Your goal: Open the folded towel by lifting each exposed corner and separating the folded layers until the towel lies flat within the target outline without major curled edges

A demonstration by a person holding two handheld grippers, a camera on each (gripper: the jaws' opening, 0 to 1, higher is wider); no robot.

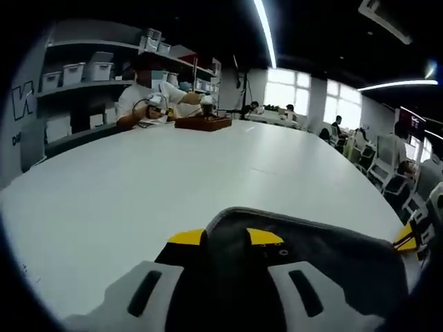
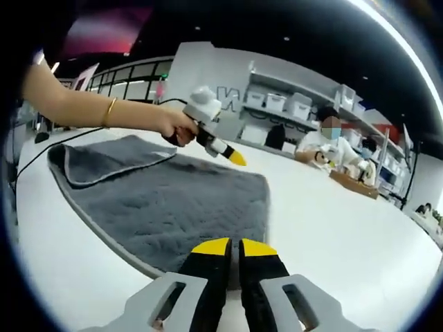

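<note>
Right gripper view: the right tool (image 2: 233, 250) sits at the near edge of the grey towel (image 2: 187, 207), its yellow-tipped jaws drawn together with a sliver of gap; whether they pinch the hem cannot be told, since the cloth's edge passes just under the tips. Beyond them the towel is spread across the white bench (image 2: 332, 228), mostly open, with one flap on the far left side folded back over itself (image 2: 104, 162) and showing its pale piped border. A person's hand (image 2: 173, 128) reaches over that part with the left tool (image 2: 235, 158), which hangs above the cloth with its yellow tip pointing down towards it, probably placed to work on a layer while the near edge is kept from sliding. No target outline can be made out on the bench. Farther back, a seated person (image 2: 325, 142) works at the bench in front of shelves of storage boxes (image 2: 284, 104)

Left gripper view, near to far: the left tool's (image 1: 227, 238) jaws stand apart with grey towel (image 1: 311, 256) bunched between and ahead of them, raised off the bench (image 1: 138, 187) into a ridge; whether the cloth is gripped or merely lying across the jaws cannot be told. The lifted edge suggests a layer being peeled up to open the fold. Across the bench the seated person (image 1: 149, 97) handles a wooden tray (image 1: 203, 123), with windows (image 1: 291, 86) and other people behind
</note>
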